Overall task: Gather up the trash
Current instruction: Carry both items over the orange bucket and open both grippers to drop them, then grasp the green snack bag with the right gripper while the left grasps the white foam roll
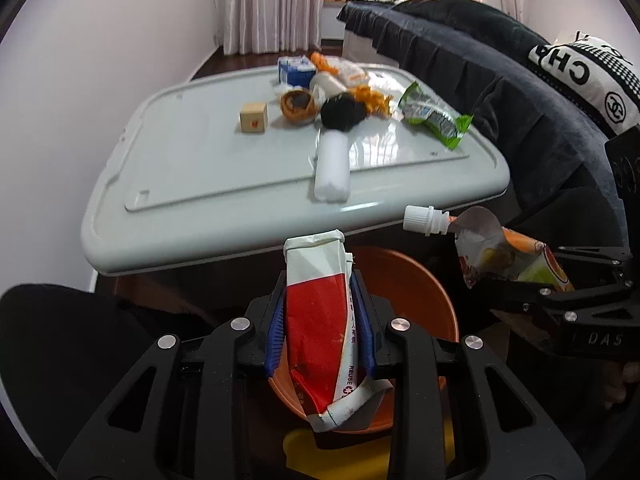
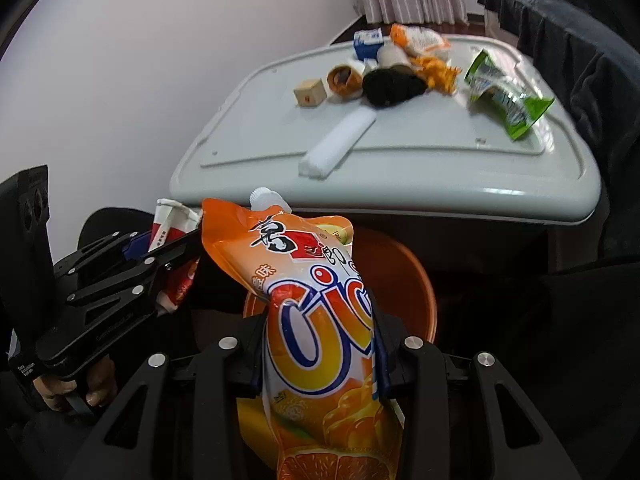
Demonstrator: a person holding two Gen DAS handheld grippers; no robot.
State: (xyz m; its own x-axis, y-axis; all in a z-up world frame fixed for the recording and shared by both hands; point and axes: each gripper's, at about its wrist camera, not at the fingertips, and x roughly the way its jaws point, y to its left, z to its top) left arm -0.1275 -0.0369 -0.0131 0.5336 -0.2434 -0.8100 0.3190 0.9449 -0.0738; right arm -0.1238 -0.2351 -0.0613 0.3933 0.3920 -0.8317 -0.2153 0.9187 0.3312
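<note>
My left gripper (image 1: 320,320) is shut on a flattened red and white carton (image 1: 320,312) and holds it over the orange bin (image 1: 416,288) below the table edge. My right gripper (image 2: 320,344) is shut on an orange juice pouch (image 2: 320,320) with a white spout, also above the orange bin (image 2: 408,280). The pouch (image 1: 504,256) and right gripper (image 1: 560,296) show at the right of the left wrist view. The left gripper (image 2: 160,252) with the carton (image 2: 172,224) shows at the left of the right wrist view.
A pale grey table (image 1: 200,184) holds more trash: a white foam roll (image 1: 332,164), a green wrapper (image 1: 436,116), a black lump (image 1: 342,112), a brown cup (image 1: 296,106), a wooden cube (image 1: 253,117), orange wrappers, a blue carton (image 1: 294,70). A dark sofa (image 1: 500,80) stands right.
</note>
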